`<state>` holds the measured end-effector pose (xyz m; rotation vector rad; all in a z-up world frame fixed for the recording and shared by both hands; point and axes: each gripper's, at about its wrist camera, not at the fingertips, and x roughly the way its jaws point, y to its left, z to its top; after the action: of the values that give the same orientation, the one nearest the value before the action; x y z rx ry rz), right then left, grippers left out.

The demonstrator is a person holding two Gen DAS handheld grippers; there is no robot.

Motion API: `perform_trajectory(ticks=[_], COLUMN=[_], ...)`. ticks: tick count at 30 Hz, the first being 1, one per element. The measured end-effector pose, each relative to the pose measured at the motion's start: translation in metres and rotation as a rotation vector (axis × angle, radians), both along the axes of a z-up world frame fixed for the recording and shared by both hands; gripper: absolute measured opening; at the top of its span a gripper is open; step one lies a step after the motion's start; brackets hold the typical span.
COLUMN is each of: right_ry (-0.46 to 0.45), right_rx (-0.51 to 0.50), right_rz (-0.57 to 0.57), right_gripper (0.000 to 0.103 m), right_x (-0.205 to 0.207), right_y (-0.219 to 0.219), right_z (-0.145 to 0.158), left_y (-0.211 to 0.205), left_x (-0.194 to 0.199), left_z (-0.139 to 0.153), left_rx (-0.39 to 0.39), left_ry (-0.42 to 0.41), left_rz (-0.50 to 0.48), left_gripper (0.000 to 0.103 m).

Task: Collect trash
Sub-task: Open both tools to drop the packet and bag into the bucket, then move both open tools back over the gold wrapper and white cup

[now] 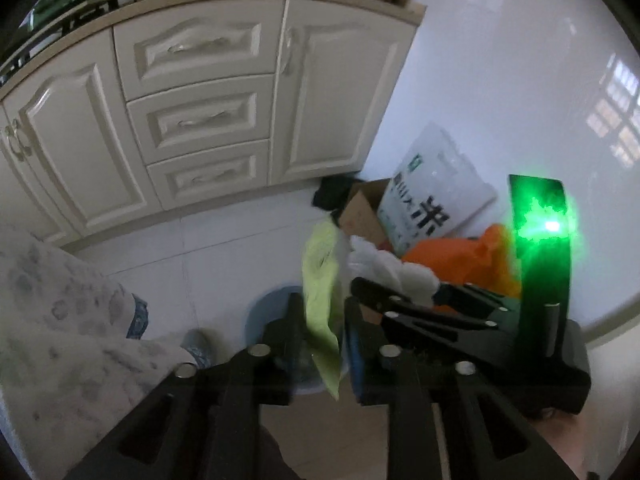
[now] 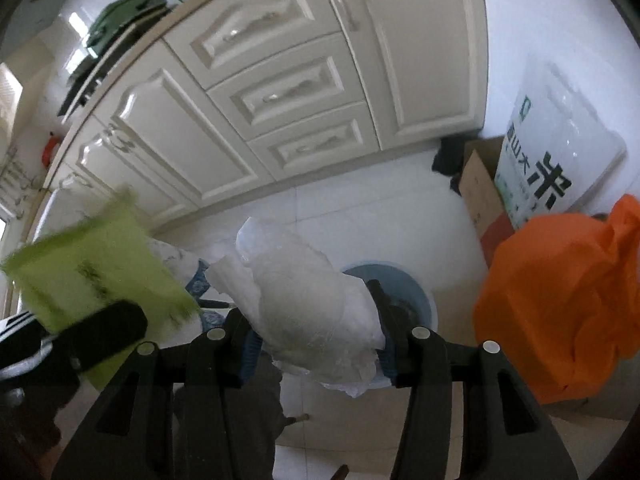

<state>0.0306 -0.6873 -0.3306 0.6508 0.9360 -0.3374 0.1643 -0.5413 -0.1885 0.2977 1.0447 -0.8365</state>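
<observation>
— Green wrapper [image 1: 320,300] between the left hand-held gripper [image 1: 320,320] jaws, hanging over the blue bin [image 1: 272,308]. Thin, limp, light; pinched or loose, cannot tell.

— Crumpled white plastic [image 2: 316,312] pinched in the right hand-held gripper [image 2: 316,320], above the same bin. Soft, slippery, best held by the bunched middle.

— Readable writing?

— Only on the white sack [image 2: 556,148] far right: large "米", smaller "山大". Orange bag [image 2: 560,312] beside, unmarked.
</observation>
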Motion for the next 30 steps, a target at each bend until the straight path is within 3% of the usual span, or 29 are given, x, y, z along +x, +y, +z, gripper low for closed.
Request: perform_trajectory(ticks=[1, 2, 5, 8, 14, 19, 30], right_ry=[0.004, 0.007, 0.005, 0.008, -0.007, -0.044, -0.126], right_rx=[0.007, 0.011, 0.027, 0.038, 0.056, 0.041, -0.05], right_rz=[-0.007, -0.018, -0.045, -0.076, -0.119, -0.124, -0.081], right_gripper=[0.063, 0.07, 0.085, 0.099, 0.103, 0.103, 0.103], right_x=[0.0, 0.0, -0.007, -0.014, -0.026, -0.033, -0.033], right_y=[-0.003, -0.005, -0.011, -0.014, -0.015, -0.007, 0.036], right_z=[-0.002, -0.004, -0.009, -0.011, -0.001, 0.025, 0.101], left_y=[-0.005, -0.009, -0.012, -0.018, -0.009, 0.029, 0.131], left_x=[0.001, 0.001, 0.002, -0.004, -0.035, -0.047, -0.076], left_z=[-0.003, -0.002, -0.005, 0.0, 0.012, 0.023, 0.086], left_rx=[0.016, 0.041, 0.042, 0.046, 0.049, 0.008, -0.11], left_ry=[-0.005, -0.03, -0.049, -0.073, -0.144, -0.167, -0.223], left_rz=[0.001, 0.023, 0.055, 0.078, 0.078, 0.071, 0.117], left_gripper=[0.05, 0.064, 0.087, 0.096, 0.102, 0.102, 0.102])
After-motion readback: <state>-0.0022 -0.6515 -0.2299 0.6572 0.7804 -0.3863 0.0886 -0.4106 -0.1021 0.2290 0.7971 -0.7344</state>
